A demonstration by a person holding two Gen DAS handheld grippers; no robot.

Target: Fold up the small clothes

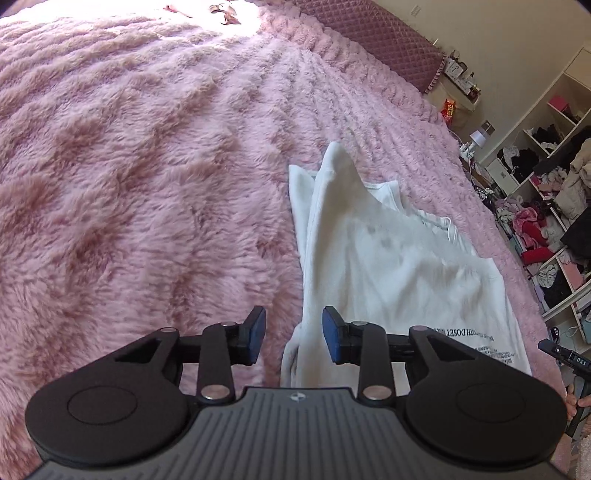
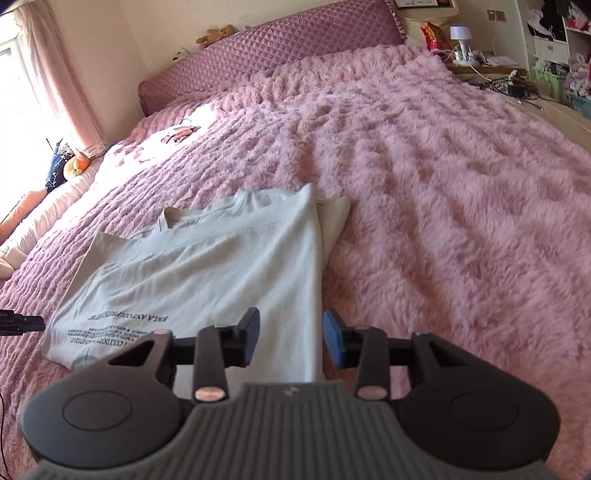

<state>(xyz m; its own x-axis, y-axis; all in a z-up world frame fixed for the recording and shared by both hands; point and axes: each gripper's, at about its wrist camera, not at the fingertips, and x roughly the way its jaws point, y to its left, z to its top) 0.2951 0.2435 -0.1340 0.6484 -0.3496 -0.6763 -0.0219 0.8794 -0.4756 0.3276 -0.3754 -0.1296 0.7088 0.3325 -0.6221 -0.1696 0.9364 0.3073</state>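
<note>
A white T-shirt (image 1: 388, 258) with dark printed lettering lies on the fluffy pink blanket (image 1: 147, 184), its sides folded inward. My left gripper (image 1: 294, 334) hovers open over the shirt's folded left edge, and the cloth shows in the gap, close to the right pad. In the right wrist view the same T-shirt (image 2: 221, 266) stretches away with its collar at the far end. My right gripper (image 2: 291, 332) is open above the shirt's folded right edge, with cloth under the gap and the pink blanket (image 2: 443, 203) beside it. Neither gripper's pads press on the fabric.
A quilted purple headboard (image 2: 277, 55) closes the far end of the bed. Open shelves stuffed with clothes (image 1: 546, 206) stand to the right. A bedside surface holds a small lamp (image 2: 458, 35) and cables. A pink curtain (image 2: 55, 85) and plush toys sit at the left.
</note>
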